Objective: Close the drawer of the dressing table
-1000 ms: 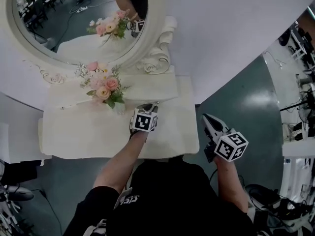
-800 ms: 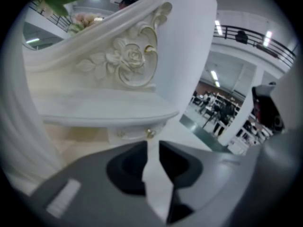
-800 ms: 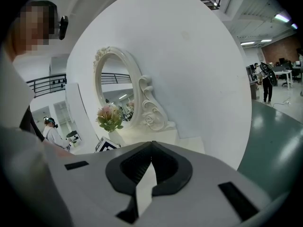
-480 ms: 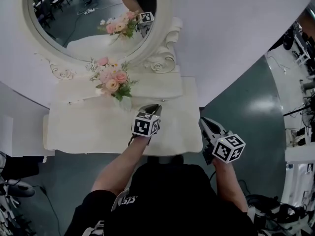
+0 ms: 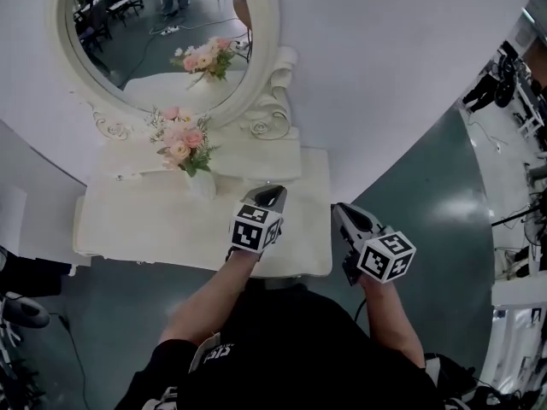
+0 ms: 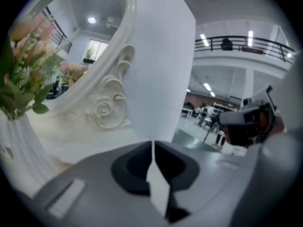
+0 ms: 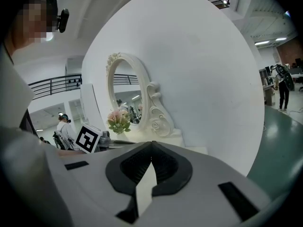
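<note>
Head view: desk (image 5: 128,229) against the white wall (image 5: 385,58), drawer out of sight.
Left hand-held gripper (image 5: 272,191) over it, jaws closing on nothing; right hand-held gripper (image 5: 340,208) clenched empty beside its edge.

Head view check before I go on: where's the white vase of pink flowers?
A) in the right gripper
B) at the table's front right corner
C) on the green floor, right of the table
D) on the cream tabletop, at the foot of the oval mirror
D: the white vase of pink flowers stands on the cream dressing table, towards its back, just in front of the oval mirror's carved frame.
</note>
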A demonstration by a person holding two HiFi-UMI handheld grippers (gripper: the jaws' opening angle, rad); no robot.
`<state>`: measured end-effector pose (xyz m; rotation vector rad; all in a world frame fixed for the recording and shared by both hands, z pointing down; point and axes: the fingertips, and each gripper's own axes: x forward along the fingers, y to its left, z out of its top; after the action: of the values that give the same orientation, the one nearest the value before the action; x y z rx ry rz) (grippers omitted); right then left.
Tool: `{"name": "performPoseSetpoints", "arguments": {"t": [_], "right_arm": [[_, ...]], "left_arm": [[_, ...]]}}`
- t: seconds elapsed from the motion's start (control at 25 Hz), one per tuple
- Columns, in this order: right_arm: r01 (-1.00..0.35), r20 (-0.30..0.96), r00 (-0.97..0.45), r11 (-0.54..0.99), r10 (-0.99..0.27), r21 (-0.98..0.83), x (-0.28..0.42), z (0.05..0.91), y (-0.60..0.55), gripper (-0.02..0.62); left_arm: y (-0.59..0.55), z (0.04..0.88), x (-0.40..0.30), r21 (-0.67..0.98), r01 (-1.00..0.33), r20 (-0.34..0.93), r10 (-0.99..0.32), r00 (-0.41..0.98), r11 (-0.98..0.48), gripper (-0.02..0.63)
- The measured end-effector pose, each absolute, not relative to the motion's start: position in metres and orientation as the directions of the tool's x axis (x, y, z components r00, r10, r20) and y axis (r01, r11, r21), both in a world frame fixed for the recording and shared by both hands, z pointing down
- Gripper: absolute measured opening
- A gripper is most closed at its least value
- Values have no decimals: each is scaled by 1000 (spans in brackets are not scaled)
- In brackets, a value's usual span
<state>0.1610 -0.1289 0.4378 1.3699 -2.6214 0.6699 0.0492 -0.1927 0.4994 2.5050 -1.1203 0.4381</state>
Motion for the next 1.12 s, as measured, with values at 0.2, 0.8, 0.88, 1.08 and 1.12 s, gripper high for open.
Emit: {"name": "performPoseSetpoints", "arguments": {"t": [0.2, 0.8, 0.88, 1.08, 1.12], "right_arm": [[-795, 289, -604, 531, -743, -294, 180, 432, -133, -6], [-807, 14, -570, 557, -821, -196, 200, 332, -137, -6], [-812, 11, -567, 557, -823, -171, 203, 330, -137, -8], [-805, 18, -588, 583, -809, -108, 203, 315, -151, -8], [-803, 10, -592, 588, -806, -95, 202, 310, -154, -8]], "left_arm": [[-188, 469, 61, 190, -761, 390, -664, 638, -620, 21], [-187, 345, 29, 70, -793, 161, -777, 608, -606, 18], [-186, 338, 21, 78, -798, 140, -785, 603, -598, 17], [-210, 331, 15, 31, -788, 150, -777, 611, -614, 12], [-217, 329, 14, 27, -786, 155, -774, 613, -617, 12]]}}
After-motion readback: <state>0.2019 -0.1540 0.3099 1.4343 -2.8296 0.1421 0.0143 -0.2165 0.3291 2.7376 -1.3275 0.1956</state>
